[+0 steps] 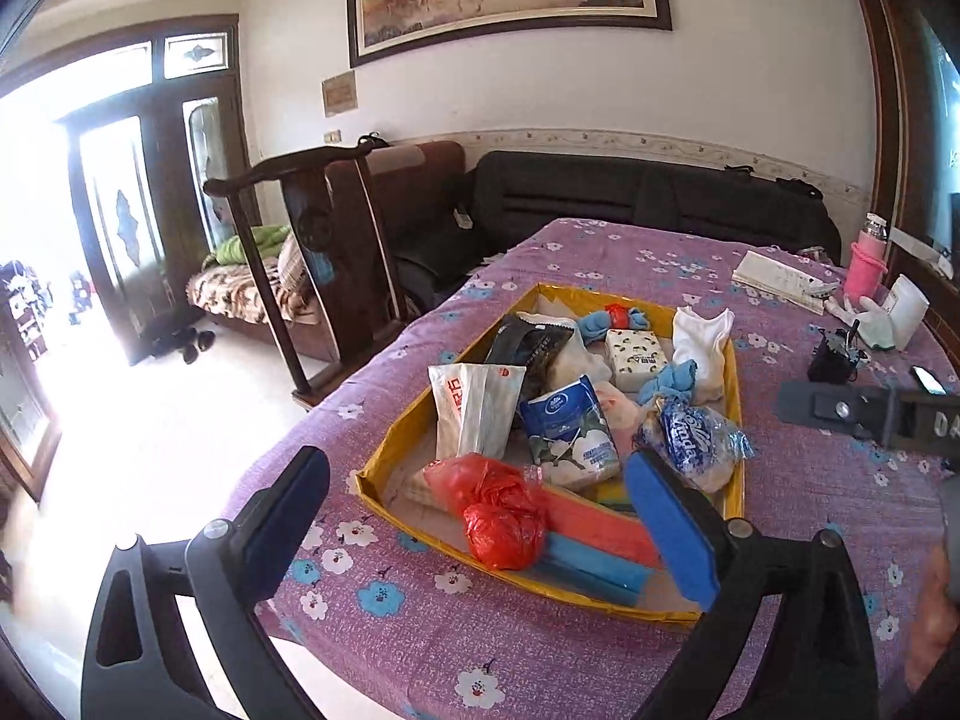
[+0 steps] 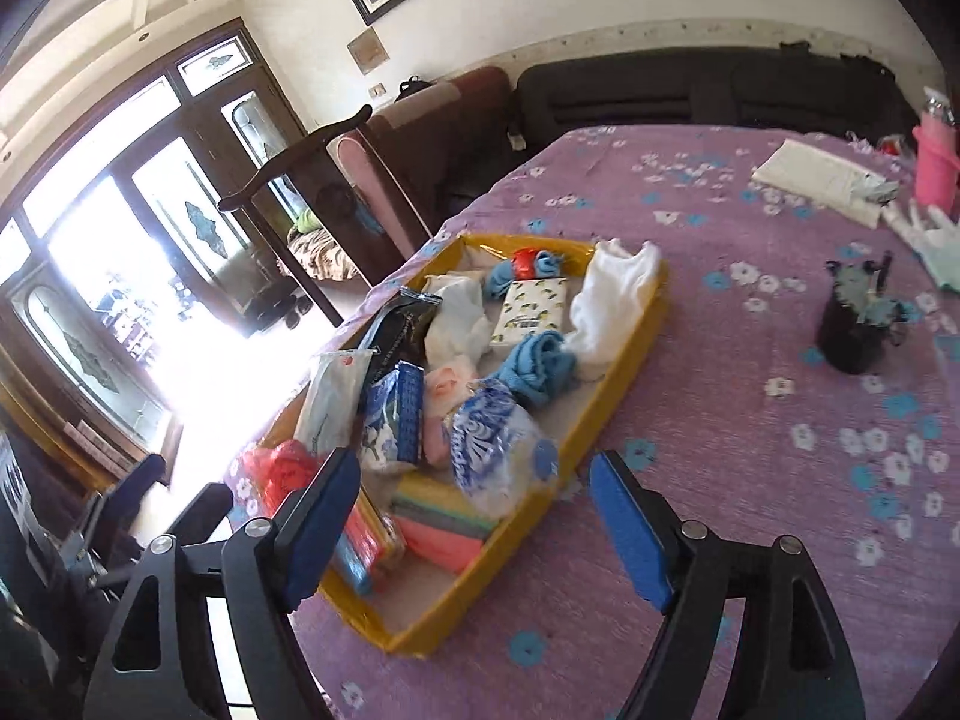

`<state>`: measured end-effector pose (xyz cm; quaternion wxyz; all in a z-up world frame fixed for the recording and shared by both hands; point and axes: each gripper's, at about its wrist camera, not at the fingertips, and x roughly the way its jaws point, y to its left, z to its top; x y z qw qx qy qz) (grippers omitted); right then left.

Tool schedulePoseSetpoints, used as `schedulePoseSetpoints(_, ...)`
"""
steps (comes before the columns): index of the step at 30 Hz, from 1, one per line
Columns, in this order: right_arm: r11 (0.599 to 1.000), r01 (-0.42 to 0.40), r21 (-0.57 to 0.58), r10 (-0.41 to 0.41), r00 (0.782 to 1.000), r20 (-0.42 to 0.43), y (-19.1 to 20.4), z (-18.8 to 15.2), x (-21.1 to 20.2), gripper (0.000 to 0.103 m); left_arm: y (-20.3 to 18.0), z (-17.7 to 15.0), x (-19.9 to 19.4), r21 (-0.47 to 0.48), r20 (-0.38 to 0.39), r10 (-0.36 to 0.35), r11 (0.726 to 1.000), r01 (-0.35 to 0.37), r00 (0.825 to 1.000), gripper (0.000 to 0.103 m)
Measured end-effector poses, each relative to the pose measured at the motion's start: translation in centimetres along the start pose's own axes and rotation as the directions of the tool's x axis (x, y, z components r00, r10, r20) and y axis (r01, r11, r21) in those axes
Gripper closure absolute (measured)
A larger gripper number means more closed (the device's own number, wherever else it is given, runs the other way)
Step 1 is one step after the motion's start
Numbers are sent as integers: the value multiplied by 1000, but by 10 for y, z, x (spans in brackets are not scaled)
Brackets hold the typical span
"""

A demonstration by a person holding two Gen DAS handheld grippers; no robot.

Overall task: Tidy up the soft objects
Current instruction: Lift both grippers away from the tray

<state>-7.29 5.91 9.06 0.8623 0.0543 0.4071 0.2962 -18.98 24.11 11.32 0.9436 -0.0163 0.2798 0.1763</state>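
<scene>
A yellow-edged tray [image 1: 390, 450] [image 2: 624, 354] on the purple flowered tablecloth holds several soft things: a red plastic bag [image 1: 501, 516], tissue packs [image 1: 570, 432] [image 2: 531, 306], a blue-and-white wrapped roll [image 1: 690, 438] [image 2: 498, 450], white cloths [image 1: 699, 342] [image 2: 612, 300], blue cloths [image 2: 537, 366], flat sponges [image 1: 594, 528] [image 2: 441, 516]. My left gripper [image 1: 486, 534] is open and empty, above the tray's near end. My right gripper [image 2: 480, 528] is open and empty, over the tray's near right corner. The right gripper's body shows at the right edge of the left wrist view [image 1: 870, 414].
A dark cup [image 2: 852, 330] [image 1: 831, 360] stands on the table right of the tray. A pink bottle [image 2: 936, 156], a white glove [image 2: 927, 234] and a folded paper [image 2: 822, 180] lie at the far right. A wooden chair [image 1: 336, 264] and dark sofa [image 1: 630, 192] stand beyond the table.
</scene>
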Motion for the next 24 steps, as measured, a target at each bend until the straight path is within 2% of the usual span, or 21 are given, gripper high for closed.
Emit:
schedulePoseSetpoints(4, 999, 40, -36, -39, 999, 30, -2, -13, -21, 18, -8, 2, -17, 8, 44, 79, 997, -80, 996, 0)
schedulePoseSetpoints(9, 995, 73, -72, -69, 996, 53, -6, -26, -42, 15, -13, 6, -49, -16, 144, 167, 986, -166, 975, 0)
schedulePoseSetpoints(13, 993, 82, -83, -76, 995, 68, -7, -34, -51, 15, -21, 7, -63, -30, 177, 177, 984, -174, 968, 0)
schedulePoseSetpoints(16, 992, 88, -86, -82, 994, 73, -9, -40, -55, 14, -39, 6, -58, 48, 183, 129, 989, -140, 975, 0)
schedulePoseSetpoints(17, 992, 89, -85, -83, 994, 75, -10, -41, -57, 14, -47, 6, -52, 82, 159, 101, 990, -115, 982, 0)
schedulePoseSetpoints(19, 992, 99, -78, -93, 992, 83, -16, -45, -62, 14, -63, 4, -40, 136, 63, 22, 990, -31, 998, 0)
schedulePoseSetpoints(20, 991, 107, -75, -100, 991, 85, -18, -46, -65, 14, -72, 1, -36, 152, 37, 12, 988, -18, 999, 0)
schedulePoseSetpoints(24, 980, 195, -38, -191, 977, 94, -43, -50, -79, 11, -106, -3, -35, 192, 18, -47, 980, 42, 999, 0)
